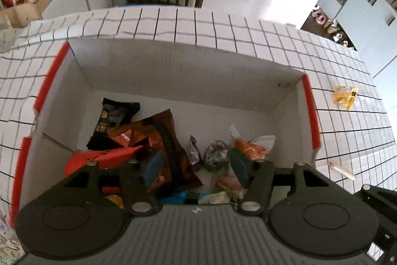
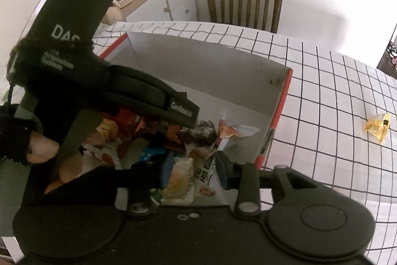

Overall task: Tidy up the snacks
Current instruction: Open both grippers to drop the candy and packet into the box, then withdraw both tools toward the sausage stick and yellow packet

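hovering both tools over the white cardboard box w/ red rim (image 1: 311, 113): your left tool (image 1: 196, 165) is apart, empty; right tool (image 2: 193, 167) is apart around a pale wrapped snack (image 2: 180, 178), not clamped; yellow crumpled wrapper (image 1: 345, 96) waits on the desk (image 1: 273, 36).

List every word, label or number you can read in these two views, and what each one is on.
"DAS": white letters on the black cuff above the left gripper; the last letter is partly hidden.
"Acquisition System": smaller print just below, blurred, likely reading.
Logo on the strap: too blurred.
Print on the snack packets in the box: too small or blurred.
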`<state>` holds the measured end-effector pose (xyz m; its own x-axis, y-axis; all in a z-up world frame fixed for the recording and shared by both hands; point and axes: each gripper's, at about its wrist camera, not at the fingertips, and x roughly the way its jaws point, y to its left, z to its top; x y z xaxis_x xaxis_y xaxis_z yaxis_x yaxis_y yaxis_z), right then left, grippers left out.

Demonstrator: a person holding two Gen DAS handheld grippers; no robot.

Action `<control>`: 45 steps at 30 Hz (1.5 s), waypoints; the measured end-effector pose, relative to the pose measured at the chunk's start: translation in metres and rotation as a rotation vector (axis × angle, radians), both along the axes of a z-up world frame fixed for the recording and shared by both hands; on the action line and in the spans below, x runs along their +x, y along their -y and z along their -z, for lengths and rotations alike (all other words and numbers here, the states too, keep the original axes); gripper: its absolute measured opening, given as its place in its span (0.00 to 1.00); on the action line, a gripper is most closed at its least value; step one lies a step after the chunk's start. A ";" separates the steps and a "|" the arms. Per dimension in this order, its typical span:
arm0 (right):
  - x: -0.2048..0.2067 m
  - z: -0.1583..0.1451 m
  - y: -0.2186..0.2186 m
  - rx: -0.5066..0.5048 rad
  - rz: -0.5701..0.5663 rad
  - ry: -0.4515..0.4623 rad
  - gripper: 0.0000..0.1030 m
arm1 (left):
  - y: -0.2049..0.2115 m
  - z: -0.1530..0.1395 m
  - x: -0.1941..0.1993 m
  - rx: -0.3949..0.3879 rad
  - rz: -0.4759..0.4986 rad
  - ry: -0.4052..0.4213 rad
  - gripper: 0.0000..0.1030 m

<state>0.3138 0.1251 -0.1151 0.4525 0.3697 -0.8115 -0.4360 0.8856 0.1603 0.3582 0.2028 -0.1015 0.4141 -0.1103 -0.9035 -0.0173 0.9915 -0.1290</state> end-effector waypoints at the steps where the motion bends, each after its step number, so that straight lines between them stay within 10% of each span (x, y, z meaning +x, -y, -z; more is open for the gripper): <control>1: -0.002 -0.003 0.001 0.006 -0.003 0.002 0.38 | 0.001 -0.004 -0.003 0.005 0.004 0.006 0.59; 28: -0.052 -0.068 0.089 0.100 -0.047 0.126 0.83 | 0.046 -0.083 -0.089 0.056 0.035 0.183 0.70; 45: -0.060 -0.076 0.216 0.106 0.006 0.160 0.99 | 0.126 -0.082 -0.115 0.020 -0.014 0.235 0.79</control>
